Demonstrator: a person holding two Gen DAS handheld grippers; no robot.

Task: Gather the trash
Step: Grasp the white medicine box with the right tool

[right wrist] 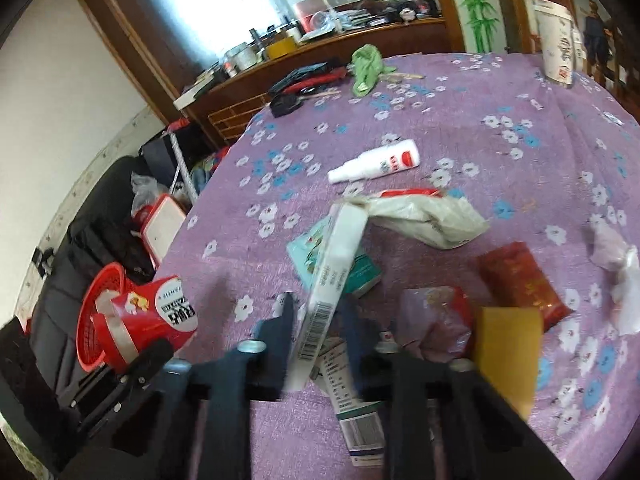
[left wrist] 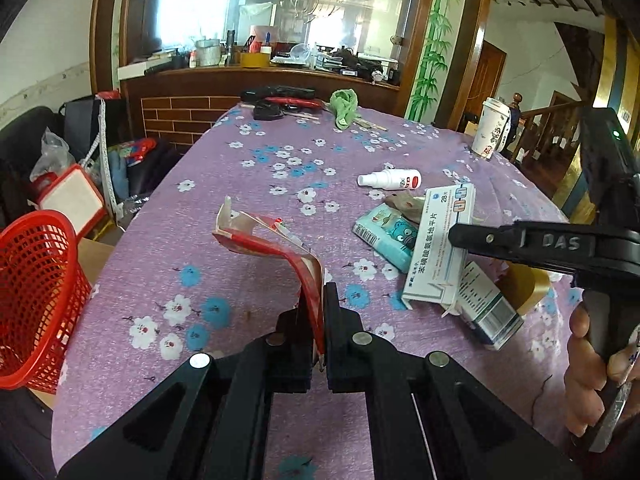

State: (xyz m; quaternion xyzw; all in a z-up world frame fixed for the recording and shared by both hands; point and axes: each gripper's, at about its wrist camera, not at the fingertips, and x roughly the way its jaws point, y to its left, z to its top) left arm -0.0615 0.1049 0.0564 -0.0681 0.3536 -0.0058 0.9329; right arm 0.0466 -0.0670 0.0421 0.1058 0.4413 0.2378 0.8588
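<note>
Clamping a flattened red carton [left wrist: 276, 248], the left gripper [left wrist: 316, 300] has its jaws nearly closed on the carton's lower edge; the rest curls up and away over the table [left wrist: 160, 248]. Right gripper [right wrist: 316, 308] has its jaws partly closed around a white pill box [right wrist: 332, 268], held by its long faces and tilted up off the pile.

Bin [left wrist: 36, 296] sits off the table's left edge, below table level, on the left gripper's side.

Risks, my read:
- Carton is held by one thin edge, so a fast swing to the bin could pull it out or snag it on the rim.
- Pill box is thin card and may crush or pivot in the grip; the right wrist view is motion-blurred, so contact there isn't certain.
- Right gripper must cross over the left one's side to reach the bin, so the arms could collide.
- A second box [right wrist: 352, 408] lies just under the held one and could get dragged.

View differences: the left wrist view shows the right gripper's finger across the pill box's face. Only the right wrist view shows a red packet [right wrist: 524, 284], a white bag [right wrist: 424, 216] and crumpled tissue [right wrist: 616, 268], plus the carton's printed side. Spray bottle [left wrist: 388, 180] and tissue pack [left wrist: 388, 236] show in both.
</note>
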